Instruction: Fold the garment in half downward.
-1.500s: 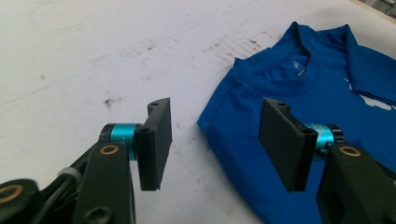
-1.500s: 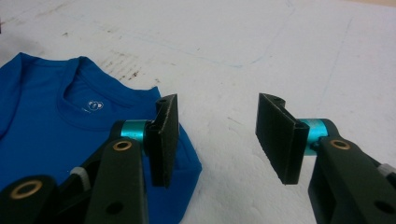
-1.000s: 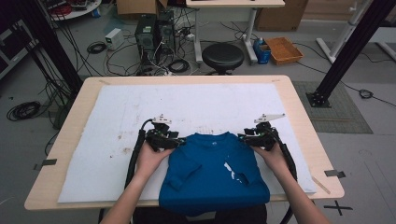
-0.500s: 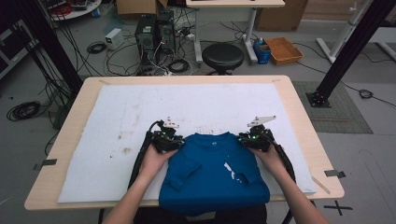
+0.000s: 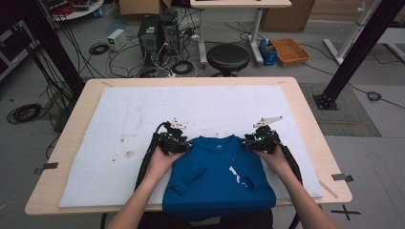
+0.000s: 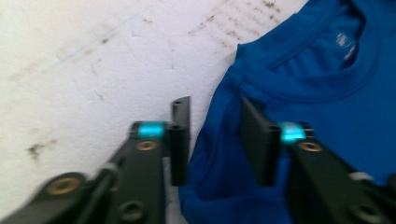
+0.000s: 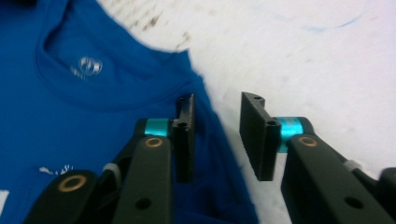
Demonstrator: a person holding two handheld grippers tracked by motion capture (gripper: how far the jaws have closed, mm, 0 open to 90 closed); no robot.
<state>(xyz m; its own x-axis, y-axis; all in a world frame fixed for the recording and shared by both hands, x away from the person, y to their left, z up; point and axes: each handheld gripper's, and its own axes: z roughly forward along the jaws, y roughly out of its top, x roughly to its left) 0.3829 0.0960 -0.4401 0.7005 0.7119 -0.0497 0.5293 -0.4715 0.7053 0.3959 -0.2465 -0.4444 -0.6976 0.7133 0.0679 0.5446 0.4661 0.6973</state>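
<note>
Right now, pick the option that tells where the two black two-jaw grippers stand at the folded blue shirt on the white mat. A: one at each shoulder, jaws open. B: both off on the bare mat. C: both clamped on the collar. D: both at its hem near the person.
A: the left gripper and right gripper sit at the shoulders of the blue shirt, each with its jaws apart astride the fabric's edge.

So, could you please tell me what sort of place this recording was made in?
It looks like a lab or workshop set up for recording. A computer tower sits among loose cables on the bare floor, black frame legs flank the wooden table, and a white mat covers it.
</note>
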